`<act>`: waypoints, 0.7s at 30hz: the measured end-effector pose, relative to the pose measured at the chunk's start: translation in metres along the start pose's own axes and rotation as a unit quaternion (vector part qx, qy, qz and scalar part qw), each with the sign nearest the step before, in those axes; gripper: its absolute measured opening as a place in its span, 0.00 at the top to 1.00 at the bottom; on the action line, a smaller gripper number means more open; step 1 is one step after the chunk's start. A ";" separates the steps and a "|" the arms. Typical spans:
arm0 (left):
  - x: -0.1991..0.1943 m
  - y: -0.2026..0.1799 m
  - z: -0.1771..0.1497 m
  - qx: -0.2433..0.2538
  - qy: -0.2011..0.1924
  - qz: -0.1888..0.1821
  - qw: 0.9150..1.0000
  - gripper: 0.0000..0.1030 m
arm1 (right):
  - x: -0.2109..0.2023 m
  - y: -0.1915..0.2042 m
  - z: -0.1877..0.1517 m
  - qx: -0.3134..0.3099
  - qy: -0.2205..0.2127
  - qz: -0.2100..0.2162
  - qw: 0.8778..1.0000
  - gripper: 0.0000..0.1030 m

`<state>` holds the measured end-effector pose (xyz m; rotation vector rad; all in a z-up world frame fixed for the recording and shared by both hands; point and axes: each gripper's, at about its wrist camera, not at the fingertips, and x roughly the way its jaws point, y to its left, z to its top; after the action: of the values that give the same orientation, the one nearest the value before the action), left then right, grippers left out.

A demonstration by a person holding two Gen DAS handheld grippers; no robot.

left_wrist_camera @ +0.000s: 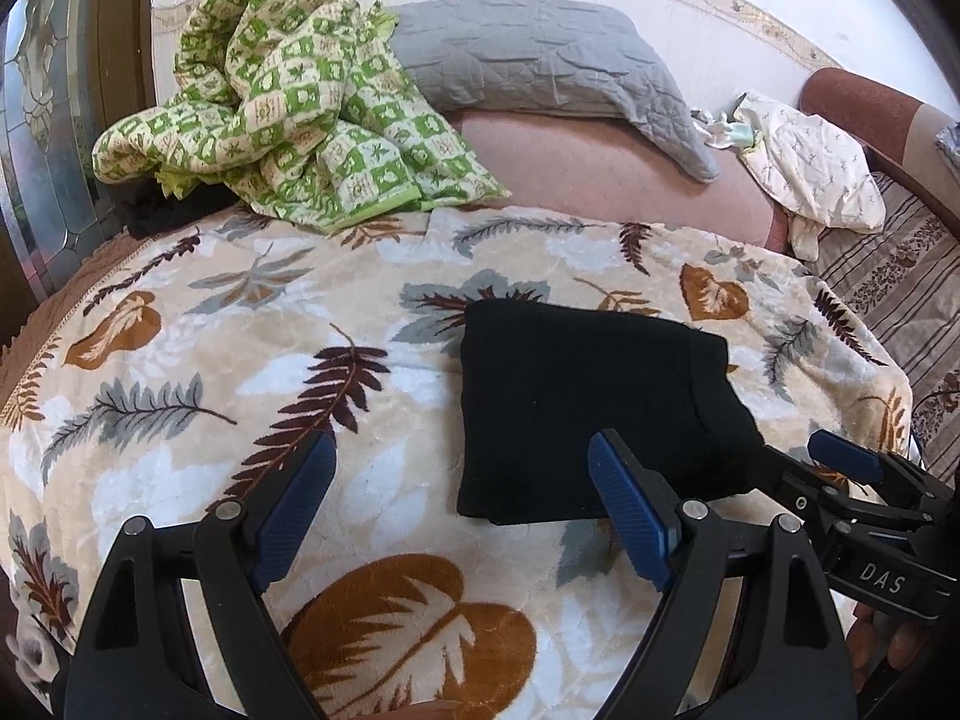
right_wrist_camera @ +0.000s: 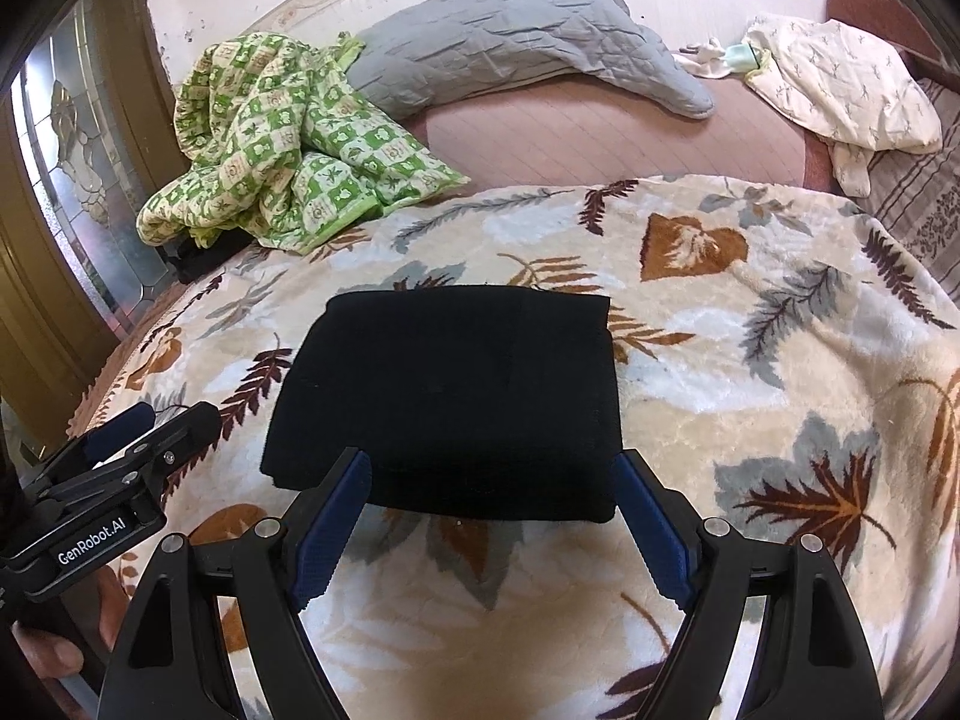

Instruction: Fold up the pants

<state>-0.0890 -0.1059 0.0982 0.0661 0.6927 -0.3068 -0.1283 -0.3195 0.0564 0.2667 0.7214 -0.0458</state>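
The black pants (left_wrist_camera: 588, 408) lie folded into a compact rectangle on the leaf-patterned blanket (left_wrist_camera: 240, 372); they also show in the right wrist view (right_wrist_camera: 450, 396). My left gripper (left_wrist_camera: 462, 468) is open and empty, just left of the pants' near edge. My right gripper (right_wrist_camera: 492, 480) is open and empty, its blue pads (right_wrist_camera: 654, 528) either side of the pants' near edge, above the blanket (right_wrist_camera: 750, 360). The right gripper shows at the lower right of the left view (left_wrist_camera: 852, 474), and the left gripper at the lower left of the right view (right_wrist_camera: 138, 426).
A crumpled green checked quilt (left_wrist_camera: 282, 114) lies at the back left, with a dark item under its edge. A grey quilted pillow (left_wrist_camera: 540, 54) and a white patterned cloth (left_wrist_camera: 810, 168) lie on the pink mattress (left_wrist_camera: 588, 168) behind. A glass-paned door (right_wrist_camera: 78, 180) stands left.
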 end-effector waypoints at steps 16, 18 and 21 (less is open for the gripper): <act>-0.039 -0.006 -0.001 0.012 -0.040 -0.001 0.999 0.15 | -0.029 0.009 -0.004 -0.010 -0.017 0.003 1.000 0.19; -0.041 -0.007 -0.002 0.013 -0.043 -0.001 0.999 0.15 | -0.032 0.010 -0.005 -0.011 -0.019 0.004 1.000 0.19; -0.044 -0.008 -0.003 0.015 -0.045 -0.003 0.999 0.15 | -0.034 0.012 -0.006 -0.014 -0.020 0.004 1.000 0.19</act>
<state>-0.1247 -0.1015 0.1241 0.0778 0.6000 -0.3230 -0.1564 -0.3082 0.0776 0.2411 0.6801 -0.0337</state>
